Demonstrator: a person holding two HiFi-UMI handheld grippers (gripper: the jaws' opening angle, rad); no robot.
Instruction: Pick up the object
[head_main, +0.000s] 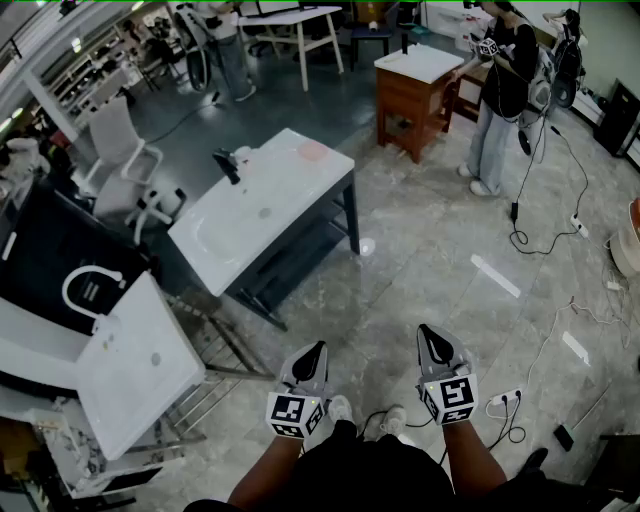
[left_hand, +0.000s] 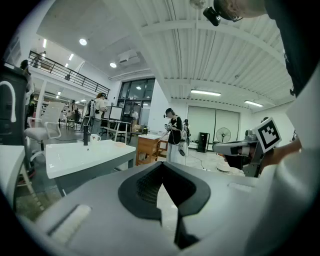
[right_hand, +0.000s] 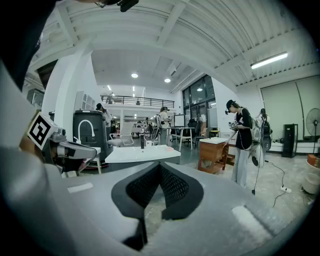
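I stand on the floor with both grippers held low in front of me, pointing forward. My left gripper (head_main: 317, 349) (left_hand: 161, 167) is shut with nothing between its jaws. My right gripper (head_main: 424, 331) (right_hand: 160, 165) is shut and also holds nothing. Ahead to the left stands a white sink-top table (head_main: 290, 205) (right_hand: 150, 154) (left_hand: 95, 156). On it are a black faucet (head_main: 229, 166), a small white cup (head_main: 246, 155) (left_hand: 93, 138) and a flat pinkish thing (head_main: 313, 150). Both grippers are well short of the table.
A second white basin top (head_main: 140, 365) on a metal frame is at my near left. A wooden cabinet (head_main: 412, 98) with a white top stands further off, with a person (head_main: 500, 95) beside it. Cables (head_main: 540, 215) and a power strip (head_main: 505, 398) lie on the floor to the right. A white office chair (head_main: 125, 160) stands to the left.
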